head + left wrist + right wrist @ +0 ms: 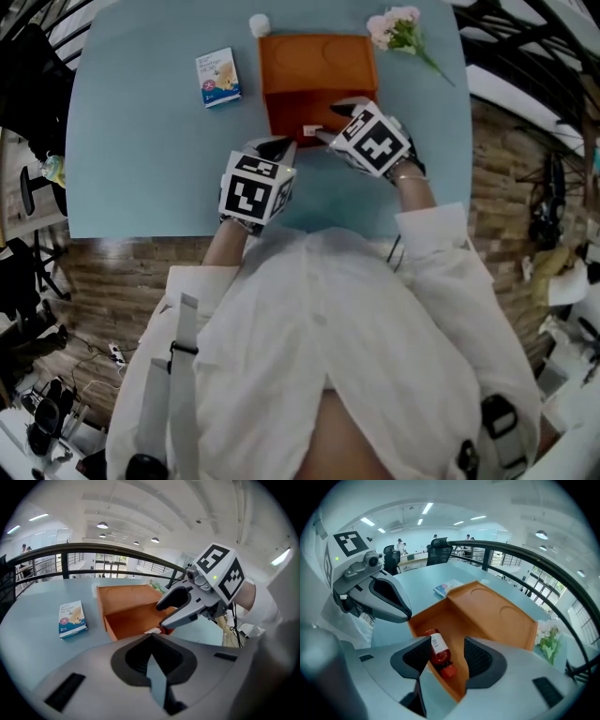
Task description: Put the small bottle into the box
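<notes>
The orange box (pixel 314 66) stands open on the light-blue table, its lid (pixel 497 613) tipped back. A small red bottle (pixel 438 651) with a white label lies on its side on the box floor near the front wall. My right gripper (pixel 446 644) hangs open just over it, one jaw on each side, with a gap at the right pad. In the left gripper view the right gripper (pixel 165 615) shows its fingers spread at the box's front corner. My left gripper (pixel 275 147) is shut and empty beside the box's front left corner.
A small blue and white carton (pixel 217 77) lies left of the box. White flowers (pixel 398 28) lie at the back right, and a small white object (pixel 260 25) sits behind the box. The table's near edge (pixel 141 234) runs just behind both grippers.
</notes>
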`<state>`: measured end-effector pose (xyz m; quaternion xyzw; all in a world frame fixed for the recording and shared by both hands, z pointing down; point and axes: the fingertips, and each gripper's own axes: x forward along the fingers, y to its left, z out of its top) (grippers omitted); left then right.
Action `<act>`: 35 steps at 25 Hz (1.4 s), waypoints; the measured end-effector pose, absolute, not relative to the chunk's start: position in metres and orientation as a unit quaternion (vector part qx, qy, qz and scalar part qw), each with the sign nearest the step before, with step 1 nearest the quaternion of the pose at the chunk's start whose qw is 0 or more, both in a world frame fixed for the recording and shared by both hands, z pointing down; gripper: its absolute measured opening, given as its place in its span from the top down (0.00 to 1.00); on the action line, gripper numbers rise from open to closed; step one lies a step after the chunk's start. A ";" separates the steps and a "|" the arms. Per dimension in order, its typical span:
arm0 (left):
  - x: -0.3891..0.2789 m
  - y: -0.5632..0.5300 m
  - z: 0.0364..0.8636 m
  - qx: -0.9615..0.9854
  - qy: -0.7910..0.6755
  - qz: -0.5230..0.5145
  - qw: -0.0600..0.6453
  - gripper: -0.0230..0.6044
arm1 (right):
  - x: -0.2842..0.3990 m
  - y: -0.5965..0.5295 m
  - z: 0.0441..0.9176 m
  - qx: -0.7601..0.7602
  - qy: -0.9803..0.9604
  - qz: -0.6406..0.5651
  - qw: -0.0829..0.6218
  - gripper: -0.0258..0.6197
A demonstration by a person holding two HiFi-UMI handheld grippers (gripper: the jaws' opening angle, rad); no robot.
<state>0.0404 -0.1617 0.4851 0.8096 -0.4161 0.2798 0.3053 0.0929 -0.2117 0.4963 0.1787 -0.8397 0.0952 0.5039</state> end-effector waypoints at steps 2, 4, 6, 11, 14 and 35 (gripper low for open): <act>0.041 -0.164 0.481 0.813 -0.414 0.281 0.298 0.96 | 0.093 -0.210 0.490 0.190 -0.845 0.099 0.490 0.63; 0.040 -0.167 0.475 0.816 -0.413 0.284 0.289 0.96 | 0.094 -0.211 0.484 0.207 -0.852 0.103 0.470 0.63; 0.040 -0.170 0.471 0.820 -0.412 0.287 0.275 0.96 | 0.096 -0.213 0.476 0.234 -0.861 0.111 0.437 0.63; 0.043 -0.176 0.459 0.828 -0.417 0.272 0.259 0.96 | 0.103 -0.207 0.447 0.290 -0.875 0.125 0.366 0.63; 0.045 -0.178 0.454 0.831 -0.423 0.259 0.249 0.96 | 0.108 -0.206 0.429 0.323 -0.882 0.129 0.319 0.63; 0.052 -0.170 0.444 0.846 -0.418 0.218 0.247 0.96 | 0.101 -0.174 0.406 0.380 -0.894 0.137 0.197 0.89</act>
